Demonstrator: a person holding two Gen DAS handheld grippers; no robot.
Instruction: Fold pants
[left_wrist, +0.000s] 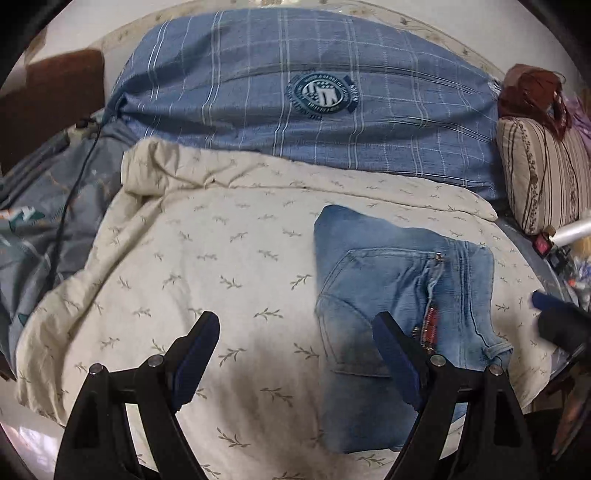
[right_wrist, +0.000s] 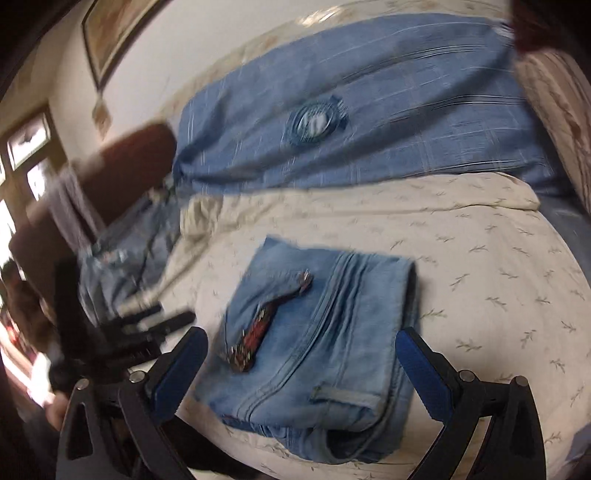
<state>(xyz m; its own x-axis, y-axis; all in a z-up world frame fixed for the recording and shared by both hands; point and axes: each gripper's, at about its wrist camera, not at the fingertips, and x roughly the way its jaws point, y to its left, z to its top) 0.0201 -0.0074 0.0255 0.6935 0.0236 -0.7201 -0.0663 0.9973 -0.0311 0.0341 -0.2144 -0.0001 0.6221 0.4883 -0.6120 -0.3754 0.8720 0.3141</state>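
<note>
Pants (right_wrist: 317, 354) folded on cream sheet (left_wrist: 221, 258); left claw (left_wrist: 295, 328), right claw (right_wrist: 301, 343) both apart, empty

You are in a bedroom of a home. Before you lies a bed with a cream sheet (left_wrist: 229, 258) printed with small leaves, a big blue checked pillow (left_wrist: 295, 92) and a striped cushion (left_wrist: 543, 173). On the wall hangs a framed picture (right_wrist: 110, 33), and a window (right_wrist: 29, 147) gives daylight.
</note>
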